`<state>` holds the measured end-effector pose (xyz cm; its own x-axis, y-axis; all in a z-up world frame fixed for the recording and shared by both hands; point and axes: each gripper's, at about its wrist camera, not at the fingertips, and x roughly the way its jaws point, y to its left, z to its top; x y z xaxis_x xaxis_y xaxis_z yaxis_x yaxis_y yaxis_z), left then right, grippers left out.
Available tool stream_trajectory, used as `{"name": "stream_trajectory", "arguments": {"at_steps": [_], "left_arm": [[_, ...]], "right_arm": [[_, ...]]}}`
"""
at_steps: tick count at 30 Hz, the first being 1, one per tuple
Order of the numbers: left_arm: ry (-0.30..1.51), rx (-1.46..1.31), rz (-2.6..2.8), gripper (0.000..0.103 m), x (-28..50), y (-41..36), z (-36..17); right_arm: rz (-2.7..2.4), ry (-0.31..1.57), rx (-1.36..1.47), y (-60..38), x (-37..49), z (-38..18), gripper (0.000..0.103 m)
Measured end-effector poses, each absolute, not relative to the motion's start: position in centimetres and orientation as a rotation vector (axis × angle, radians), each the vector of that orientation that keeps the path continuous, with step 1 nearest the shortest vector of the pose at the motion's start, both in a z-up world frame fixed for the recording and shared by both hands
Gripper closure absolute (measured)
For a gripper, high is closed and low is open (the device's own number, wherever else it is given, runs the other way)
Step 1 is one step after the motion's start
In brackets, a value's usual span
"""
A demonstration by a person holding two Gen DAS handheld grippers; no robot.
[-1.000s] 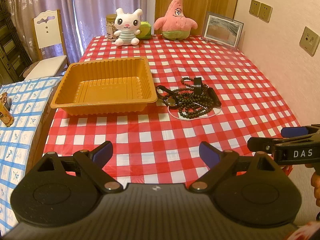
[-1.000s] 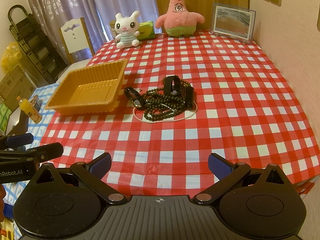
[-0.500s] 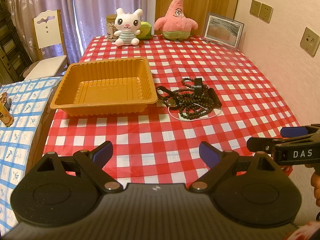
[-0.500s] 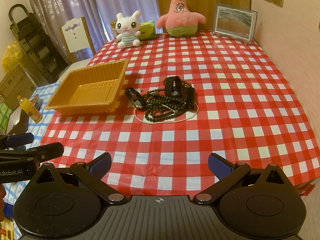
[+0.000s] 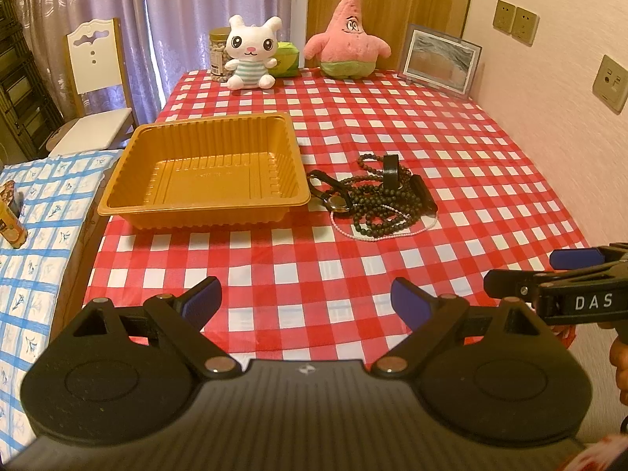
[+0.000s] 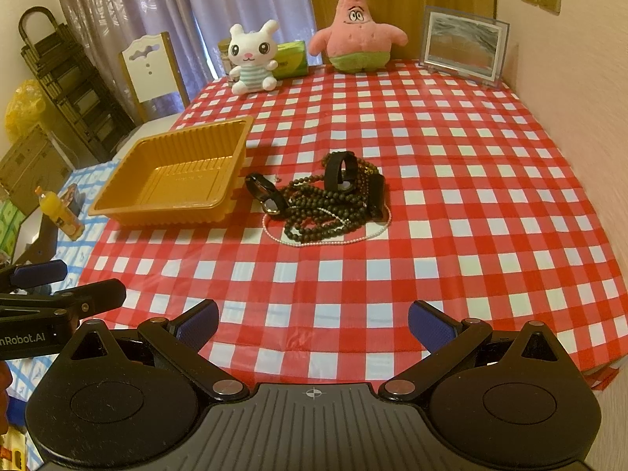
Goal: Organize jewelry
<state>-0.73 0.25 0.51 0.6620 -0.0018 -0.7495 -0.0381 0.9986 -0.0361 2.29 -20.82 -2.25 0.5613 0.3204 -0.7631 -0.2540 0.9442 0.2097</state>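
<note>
Jewelry pile [image 6: 327, 202] well ahead — right gripper [image 6: 313, 324] agape

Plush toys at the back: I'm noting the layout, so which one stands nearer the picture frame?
The pink starfish plush. It sits right beside the picture frame, while the white bunny plush sits farther left, by the green box.

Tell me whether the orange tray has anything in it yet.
Empty. The orange tray shows only its bare ribbed floor in both views; the jewelry pile lies on the checkered tablecloth beside it.
</note>
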Motion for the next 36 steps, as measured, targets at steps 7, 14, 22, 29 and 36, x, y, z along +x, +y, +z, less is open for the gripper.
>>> {"name": "stream_trajectory", "arguments": {"at_steps": [7,14,22,29,36], "left_arm": [[0.848,-0.052,0.023,0.011,-0.9,0.3,0.7],[0.849,-0.053,0.031,0.011,-1.1,0.5,0.9],[0.855,-0.059,0.027,0.011,-1.1,0.5,0.9],[0.859,-0.076,0.032,0.011,-0.3,-0.5,0.4],[0.874,-0.118,0.059,0.011,0.2,-1.2,-0.1]], "right_arm": [[0.339,0.914,0.078,-20.9,2.6,-2.4,0.000],[0.345,0.913,0.078,-20.5,3.2,-2.0,0.000],[0.347,0.913,0.078,-21.5,3.2,-2.7,0.001],[0.351,0.912,0.076,-22.1,2.9,-2.1,0.000],[0.387,0.909,0.094,-23.2,5.0,-3.4,0.001]]}}
